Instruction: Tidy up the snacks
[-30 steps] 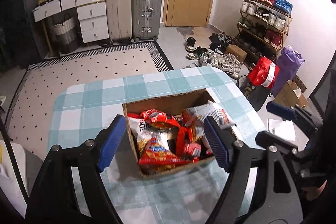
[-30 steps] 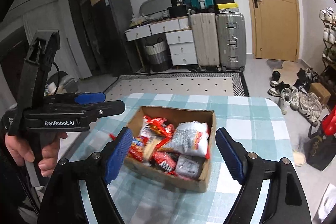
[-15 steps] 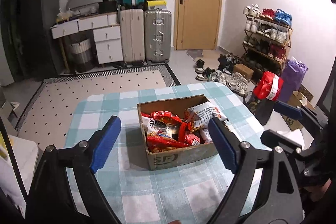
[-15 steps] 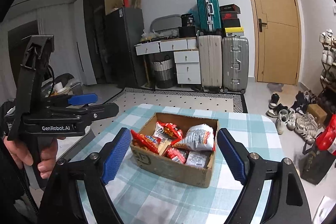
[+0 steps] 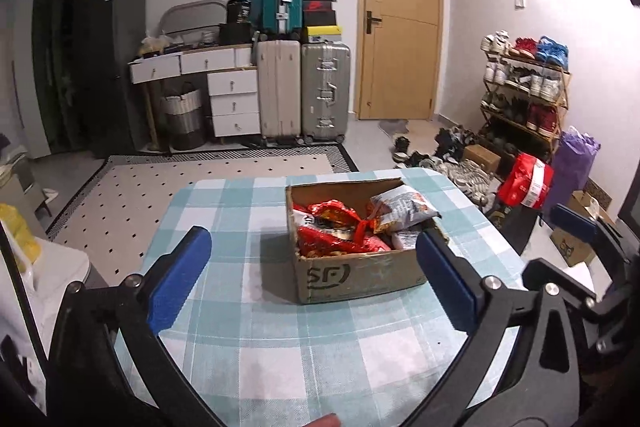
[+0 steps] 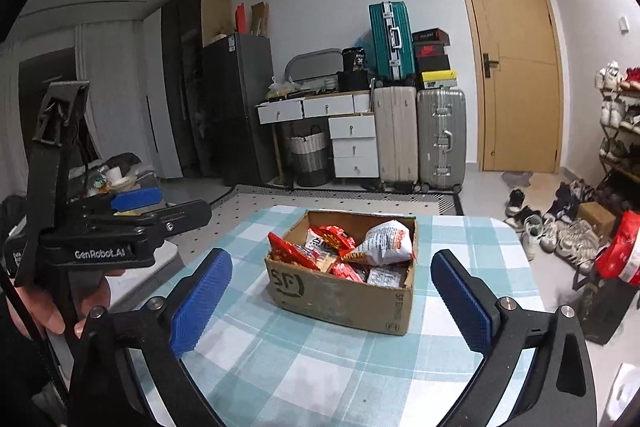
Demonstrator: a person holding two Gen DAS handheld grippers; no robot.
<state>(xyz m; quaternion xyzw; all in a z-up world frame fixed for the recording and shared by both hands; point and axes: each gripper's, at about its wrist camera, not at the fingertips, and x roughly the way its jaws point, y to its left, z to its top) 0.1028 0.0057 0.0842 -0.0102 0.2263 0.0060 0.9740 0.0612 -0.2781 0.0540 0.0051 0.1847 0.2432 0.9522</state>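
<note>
**Snack box packed; both grippers empty and clear of it**

A cardboard box (image 5: pixel 352 267) is seen standing on the checked desk (image 5: pixel 248 355), towards its far half. The box is open at the top and filled with snack packets (image 5: pixel 340 235), mostly red, with one pale bag (image 6: pixel 386 241) lying uppermost at its right-hand side. No loose packet is observed on the cloth around the box.

The left gripper (image 5: pixel 312 277) is held above the near part of the desk, its blue-padded fingers (image 5: pixel 180 279) spread wide. Its jaws have just been opening, and nothing is found between them. The box lies ahead of the fingers and is not touched; the right finger merely overlaps the box's near corner in the left wrist view.

The right gripper (image 6: pixel 334 305) is in like condition: its jaws have just been opening, its fingers (image 6: pixel 202 301) are set wide apart and nothing is gripped. The box is framed between them but stands well beyond the tips. In this view the left gripper's body is seen to the side, carried by a hand (image 6: pixel 52 303).

The step in hand is judged to be a withdrawal after packing, or a pause before a further adjustment; which cannot be settled. If tidying is to be continued, a fresh forward approach over the box rim is called for, with the fingers closed on a single packet. The crinkled bags are judged liable to slip or drag neighbours.
</note>
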